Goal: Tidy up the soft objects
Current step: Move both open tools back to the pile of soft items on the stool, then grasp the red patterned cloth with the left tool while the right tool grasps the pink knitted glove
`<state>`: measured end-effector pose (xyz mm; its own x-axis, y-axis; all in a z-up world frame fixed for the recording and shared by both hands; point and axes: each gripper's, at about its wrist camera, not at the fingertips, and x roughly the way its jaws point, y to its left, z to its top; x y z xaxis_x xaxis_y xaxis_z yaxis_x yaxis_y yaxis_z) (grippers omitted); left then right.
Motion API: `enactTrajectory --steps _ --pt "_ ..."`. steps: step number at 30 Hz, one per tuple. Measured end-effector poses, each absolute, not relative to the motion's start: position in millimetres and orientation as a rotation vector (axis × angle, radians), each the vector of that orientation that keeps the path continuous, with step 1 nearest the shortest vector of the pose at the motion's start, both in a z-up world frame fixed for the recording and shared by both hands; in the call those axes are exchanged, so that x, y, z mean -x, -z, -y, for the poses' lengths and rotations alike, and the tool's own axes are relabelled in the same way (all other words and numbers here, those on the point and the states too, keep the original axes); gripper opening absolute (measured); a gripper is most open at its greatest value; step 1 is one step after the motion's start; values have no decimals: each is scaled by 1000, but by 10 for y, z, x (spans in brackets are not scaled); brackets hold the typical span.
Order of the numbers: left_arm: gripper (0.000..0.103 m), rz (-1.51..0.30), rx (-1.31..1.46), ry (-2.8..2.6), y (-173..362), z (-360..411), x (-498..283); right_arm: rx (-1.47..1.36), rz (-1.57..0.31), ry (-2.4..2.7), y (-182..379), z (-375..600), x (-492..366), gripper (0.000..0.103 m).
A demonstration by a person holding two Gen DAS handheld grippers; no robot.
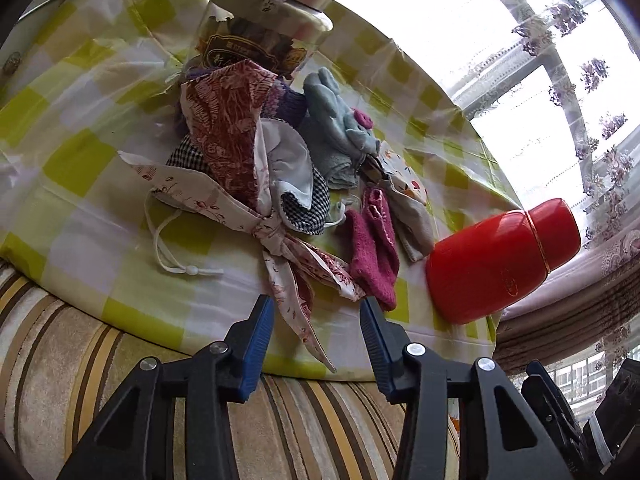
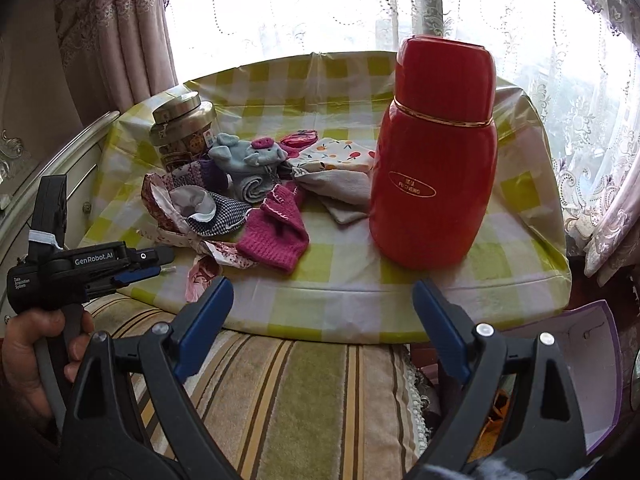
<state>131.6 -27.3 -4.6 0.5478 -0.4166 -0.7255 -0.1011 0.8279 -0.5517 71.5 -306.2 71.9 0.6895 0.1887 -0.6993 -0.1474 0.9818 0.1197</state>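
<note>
Your tabletop (image 2: 520,216) wears a yellow and white checked cloth. The big red flask (image 2: 434,160) stands up near the tabletop's front edge, toward the right corner. A shiny jar (image 2: 182,132) stands near the back left corner. The pile of soft things (image 2: 256,196) lies between them, in front of the jar. In the pile you see a red patterned cloth with long ties (image 1: 228,140), a blue stuffed elephant (image 2: 256,156), a white fruit-print cloth (image 2: 336,154) and a pink knitted piece (image 2: 276,236) closest to the front edge.

Your left gripper (image 1: 316,312) has its fingers partly open, one on each side of a tie end, and they hold nothing. Your right gripper (image 2: 322,292) has its fingers wide open and empty, at the front edge just before the flask.
</note>
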Motion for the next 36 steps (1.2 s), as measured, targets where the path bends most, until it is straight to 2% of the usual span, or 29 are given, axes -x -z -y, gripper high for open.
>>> enactTrajectory --steps 19,32,34,36 --pt "46 -1092 611 109 447 150 -1925 1 -852 -270 -458 2619 -1347 93" --pt "46 -1049 416 89 390 352 -2110 26 -890 -278 -244 2445 -1724 93" --pt "39 -1044 396 87 392 384 -2123 27 -896 -275 -209 2427 -1783 93" --pt "24 -1042 387 89 406 404 -2134 26 -904 -275 -173 2403 -1848 93"
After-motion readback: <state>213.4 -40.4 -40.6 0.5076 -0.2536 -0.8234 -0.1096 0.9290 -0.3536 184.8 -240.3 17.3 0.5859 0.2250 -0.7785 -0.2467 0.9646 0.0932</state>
